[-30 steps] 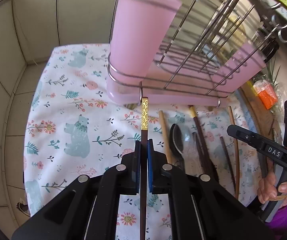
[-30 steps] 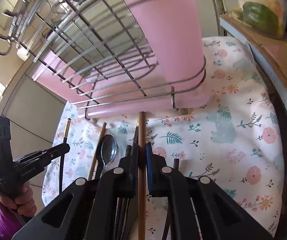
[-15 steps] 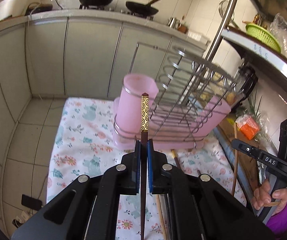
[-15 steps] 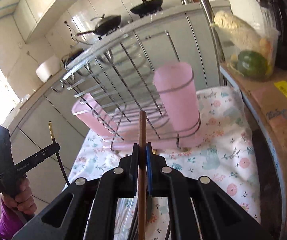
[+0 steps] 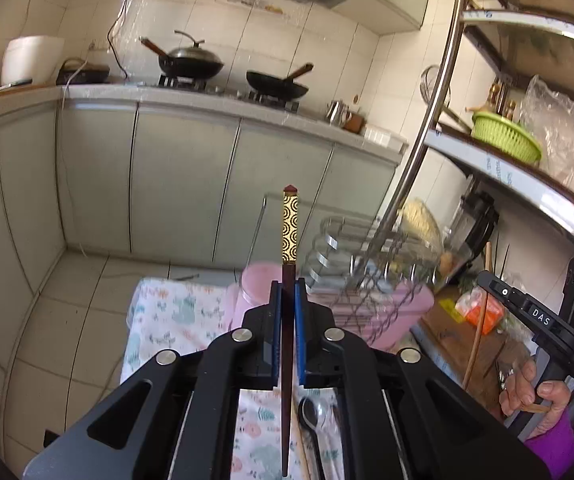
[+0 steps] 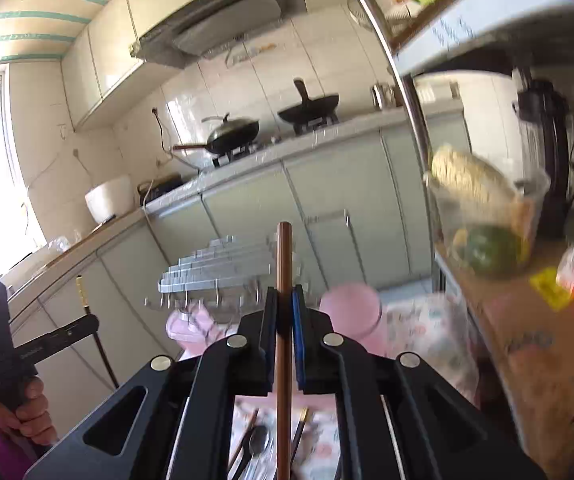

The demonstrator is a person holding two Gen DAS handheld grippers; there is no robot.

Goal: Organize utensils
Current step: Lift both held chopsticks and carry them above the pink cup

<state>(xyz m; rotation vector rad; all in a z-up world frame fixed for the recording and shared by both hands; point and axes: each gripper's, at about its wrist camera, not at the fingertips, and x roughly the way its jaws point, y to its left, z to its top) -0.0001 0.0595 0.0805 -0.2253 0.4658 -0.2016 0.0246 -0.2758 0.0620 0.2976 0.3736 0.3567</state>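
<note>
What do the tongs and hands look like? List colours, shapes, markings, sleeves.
Both tools match: the left tongs and right tongs are black plastic with blue pads, silver round screws and cut-out arms. White DAS lettering marks the right one's side. The right hand is bare, with a purple sleeve.

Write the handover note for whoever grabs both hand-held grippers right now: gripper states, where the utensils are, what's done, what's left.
Left hand-held gripper: shut on the dark chopstick with the gold patterned end, held upright, well above the table.
Right hand-held gripper: shut on the plain brown chopstick, also upright and raised.
Pink utensil cup sits at the end of the pink drying rack on the floral cloth; nothing is seen in it yet.
Left on the cloth: a spoon and a few more chopsticks.
Done: two chopsticks picked up. Left: probably drop both into the cup, then collect the rest.
</note>
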